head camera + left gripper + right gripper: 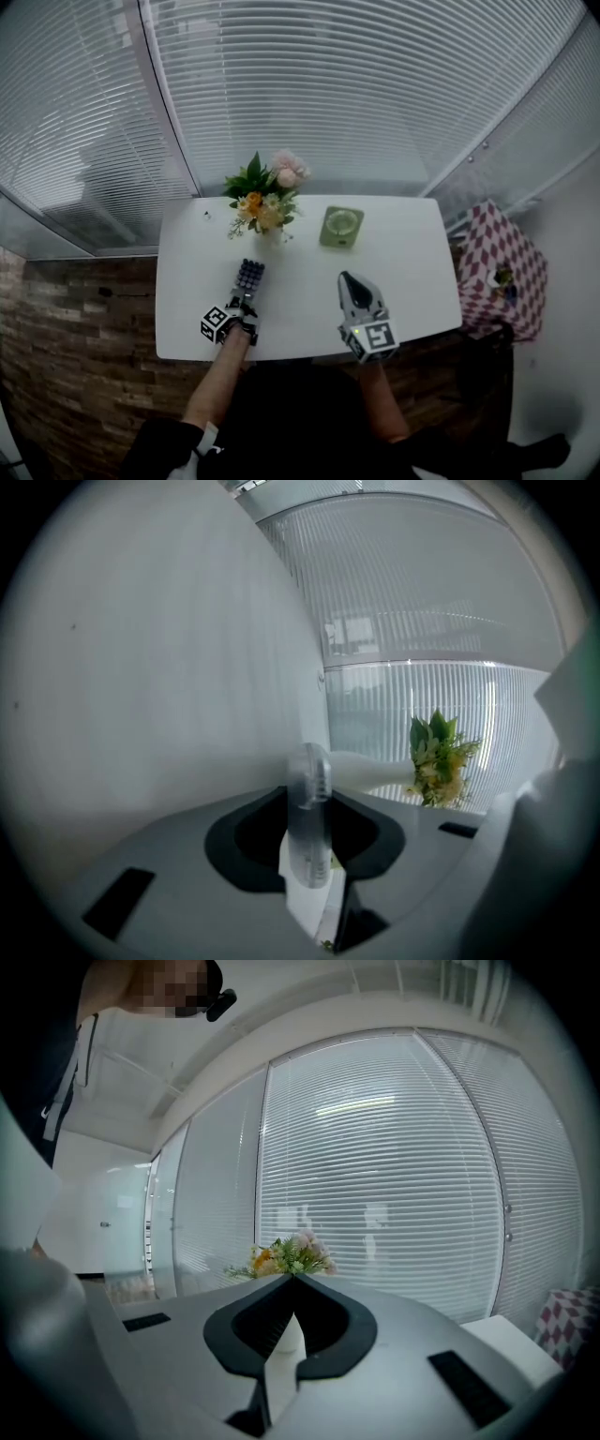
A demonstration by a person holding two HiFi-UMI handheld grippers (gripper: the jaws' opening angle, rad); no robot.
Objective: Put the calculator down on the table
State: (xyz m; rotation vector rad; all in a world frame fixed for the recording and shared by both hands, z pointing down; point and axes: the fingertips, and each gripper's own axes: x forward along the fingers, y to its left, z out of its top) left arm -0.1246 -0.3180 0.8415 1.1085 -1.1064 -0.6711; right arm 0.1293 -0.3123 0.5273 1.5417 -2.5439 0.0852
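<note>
Near the tabletop's (403, 253) front-left edge, my left gripper (246, 300) clamps the calculator (249, 276) edge-on; it is possibly not yet touching down. Right gripper (345, 279) jaws together, empty. Step, I judge: set-down. Next: seat it flat, then release.

**No words or numbers to read**

No writing is clear enough to read in any view. The calculator (249, 276), over the left part of the table (412, 253) near its front edge, has rows of dark keys. They are too small to show any numbers. The cubes on the left gripper (247, 298) and the right gripper (346, 278) have black and white square shapes. These are patterns, not letters. The green thing (341, 227) near the table's back edge shows no print that can be made out.
</note>
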